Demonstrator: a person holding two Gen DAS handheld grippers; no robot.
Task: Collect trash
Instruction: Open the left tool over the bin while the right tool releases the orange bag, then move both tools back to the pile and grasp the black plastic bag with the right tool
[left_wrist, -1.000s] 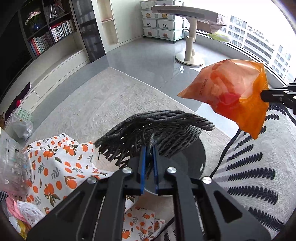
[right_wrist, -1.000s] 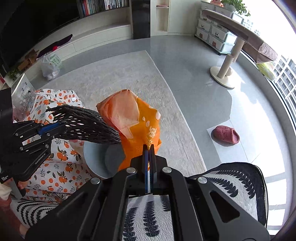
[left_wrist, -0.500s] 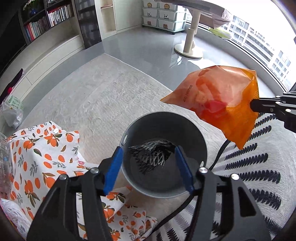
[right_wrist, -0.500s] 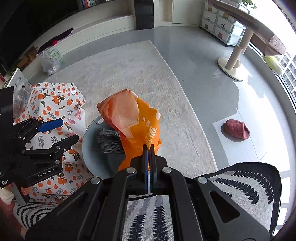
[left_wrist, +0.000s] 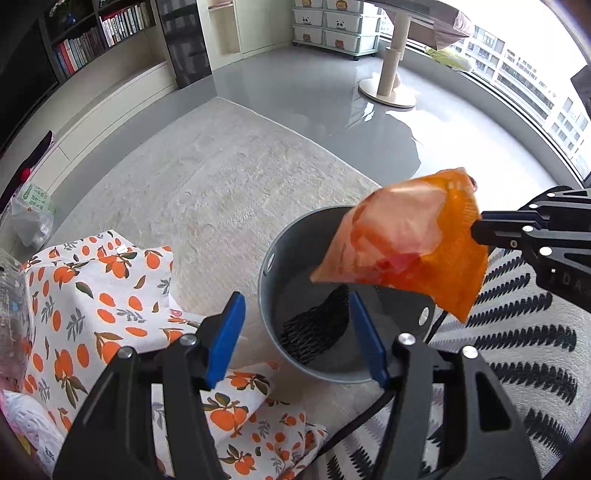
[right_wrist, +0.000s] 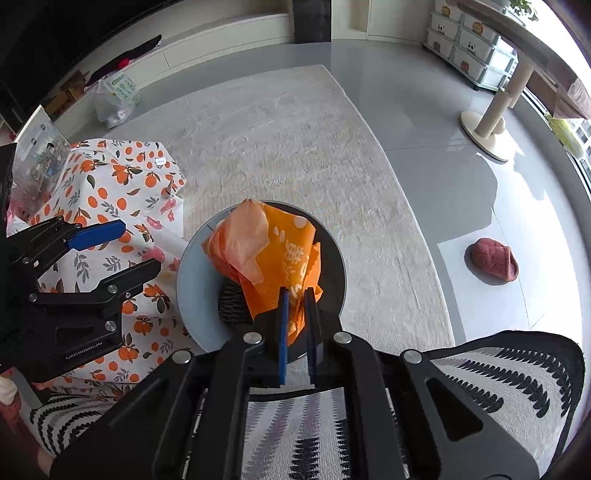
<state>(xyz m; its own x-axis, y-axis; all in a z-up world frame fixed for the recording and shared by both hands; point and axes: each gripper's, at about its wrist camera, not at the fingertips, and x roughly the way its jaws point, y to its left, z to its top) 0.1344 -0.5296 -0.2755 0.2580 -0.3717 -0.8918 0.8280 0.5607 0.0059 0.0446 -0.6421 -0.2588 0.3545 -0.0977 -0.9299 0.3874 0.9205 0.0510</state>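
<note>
A grey round bin (left_wrist: 269, 266) (right_wrist: 192, 266) stands on the pale rug. Crumpled black mesh netting (left_wrist: 317, 328) (right_wrist: 231, 306) lies inside it. My left gripper (left_wrist: 295, 306) (right_wrist: 138, 245) hovers open over the bin's near rim with nothing between its blue pads. An orange plastic bag (left_wrist: 406, 251) (right_wrist: 273, 254) hangs tilted over the bin's mouth. My right gripper (right_wrist: 295, 295) (left_wrist: 476, 230) is at the bag's lower corner. Its jaws are opening, a gap shows between the pads, and the bag's corner still sits in that gap.
An orange-print cloth (left_wrist: 92, 295) covers a low surface left of the bin. A black-and-white leaf-patterned fabric (left_wrist: 517, 332) lies on the right, and a black cable (left_wrist: 354, 424) runs past the bin. A red slipper (right_wrist: 493, 260) and a tied plastic bag (right_wrist: 116, 96) sit on the floor.
My left gripper opened and the black mesh dropped into the bin. Both grippers sank toward the bin. The right jaws, shut on the orange bag before, now stand slightly apart.
</note>
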